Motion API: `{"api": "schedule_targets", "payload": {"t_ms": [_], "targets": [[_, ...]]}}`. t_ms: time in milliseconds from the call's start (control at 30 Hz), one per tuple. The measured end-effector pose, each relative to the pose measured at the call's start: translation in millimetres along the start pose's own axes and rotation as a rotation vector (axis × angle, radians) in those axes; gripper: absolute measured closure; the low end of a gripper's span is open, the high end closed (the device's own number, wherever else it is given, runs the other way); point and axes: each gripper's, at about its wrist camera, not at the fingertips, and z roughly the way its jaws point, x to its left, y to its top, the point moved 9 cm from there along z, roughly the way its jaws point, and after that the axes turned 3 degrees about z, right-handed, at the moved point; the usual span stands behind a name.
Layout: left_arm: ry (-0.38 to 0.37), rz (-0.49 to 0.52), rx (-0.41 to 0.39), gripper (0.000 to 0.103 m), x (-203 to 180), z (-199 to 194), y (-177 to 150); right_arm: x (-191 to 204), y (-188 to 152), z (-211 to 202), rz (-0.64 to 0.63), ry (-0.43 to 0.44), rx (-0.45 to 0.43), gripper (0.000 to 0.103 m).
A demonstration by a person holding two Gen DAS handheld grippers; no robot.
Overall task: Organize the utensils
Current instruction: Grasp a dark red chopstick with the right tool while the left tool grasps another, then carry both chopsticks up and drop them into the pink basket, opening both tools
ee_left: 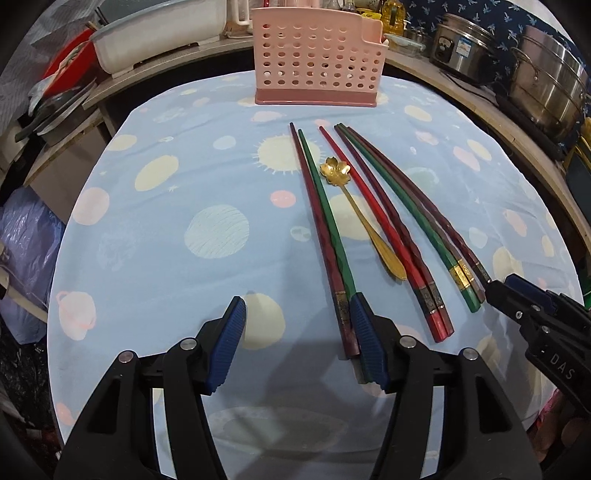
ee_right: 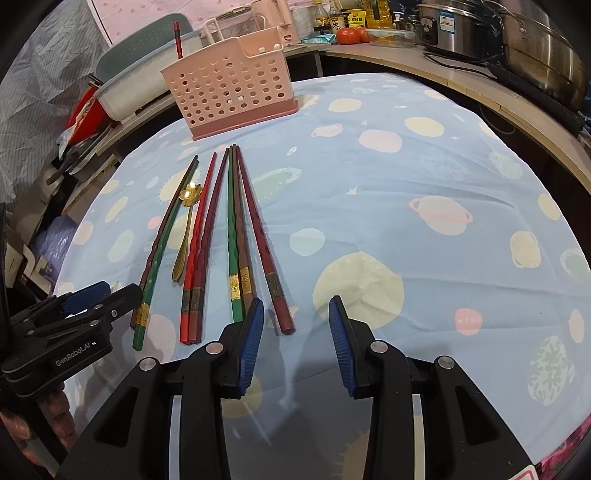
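Note:
Several red, green and maroon chopsticks lie side by side on the blue planet-print tablecloth, with a gold flower-bowl spoon among them. A pink perforated utensil holder stands at the table's far edge; one chopstick stands in it in the right wrist view. My left gripper is open, its right finger next to the leftmost chopstick pair's handle ends. My right gripper is open, just right of the chopsticks, spoon and holder.
A white tub and red items sit on the counter at back left. Steel pots and a rice cooker stand at back right. Bottles and tomatoes line the rear counter. The tablecloth spreads to the right.

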Motion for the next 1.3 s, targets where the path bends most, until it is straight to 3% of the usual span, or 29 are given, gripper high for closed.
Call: {"api": "schedule_targets", "payload": {"t_ms": [233, 400, 567, 667, 733, 867, 1067, 1300], "targets": [[0.027, -0.032, 0.012, 0.046, 19, -2, -3, 0, 1, 0, 0.0, 0.0, 0.001, 0.068], [0.007, -0.027, 0.022, 0.048, 15, -2, -2, 1, 2, 3, -0.008, -0.004, 0.0, 0.068], [0.011, 0.01, 0.029, 0.05, 3, 1, -7, 1, 2, 5, -0.023, -0.014, -0.001, 0.078], [0.006, 0.012, 0.026, 0.057, 3, 0, -8, 2, 2, 6, -0.035, -0.018, 0.0, 0.086], [0.004, 0.01, 0.022, 0.068, 5, -1, -9, 3, 1, 6, -0.042, -0.018, -0.001, 0.091], [-0.035, 0.004, 0.026, 0.096, 5, -4, -10, 4, -1, 4, -0.051, -0.014, -0.003, 0.092], [-0.051, -0.017, 0.008, 0.096, 10, -18, -10, 6, -2, -11, -0.045, 0.004, -0.023, 0.095], [-0.051, -0.053, -0.083, 0.096, 22, -59, 14, 9, 24, -55, -0.017, 0.04, -0.124, 0.096]]}}
